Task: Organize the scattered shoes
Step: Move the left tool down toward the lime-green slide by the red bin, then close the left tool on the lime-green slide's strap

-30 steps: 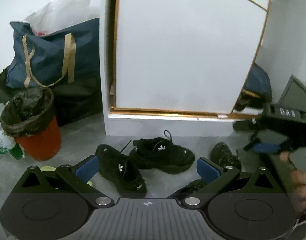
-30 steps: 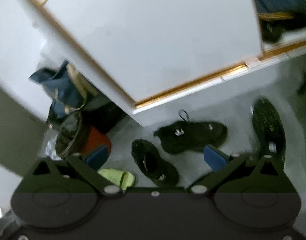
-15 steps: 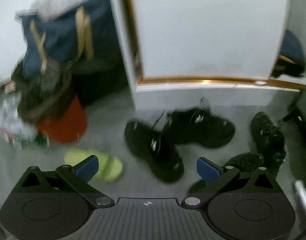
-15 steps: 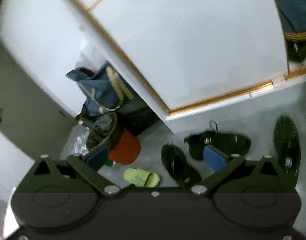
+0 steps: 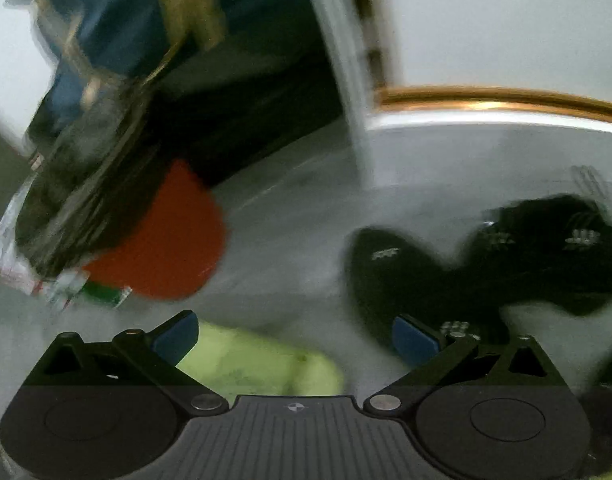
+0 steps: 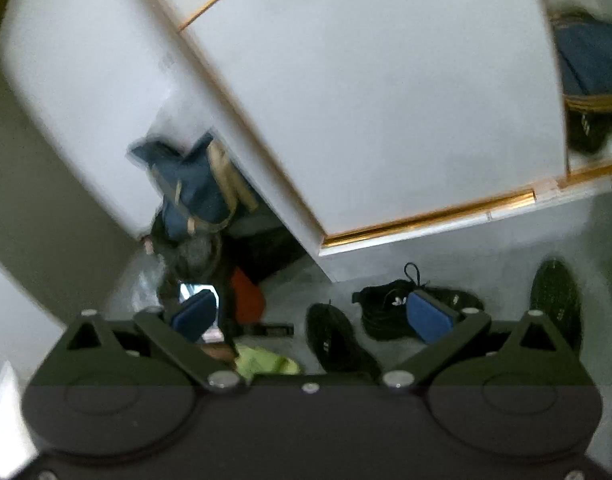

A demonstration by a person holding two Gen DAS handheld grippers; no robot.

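Shoes lie loose on a grey floor [image 6: 482, 248] beside a white, gold-trimmed cabinet [image 6: 386, 100].

An orange bin [image 5: 161, 240] with a dark liner stands against a navy bag [image 6: 193, 188]; the contents of both are unreadable. A green slipper [image 5: 257, 360] lies directly below the left gripper [image 5: 293, 336], jaws spread and empty. Two black sneakers [image 6: 386, 312] lie close together near the cabinet base, a fourth dark shoe [image 6: 558, 296] apart to their right. The right gripper [image 6: 312, 316] hangs wide apart and empty above them.
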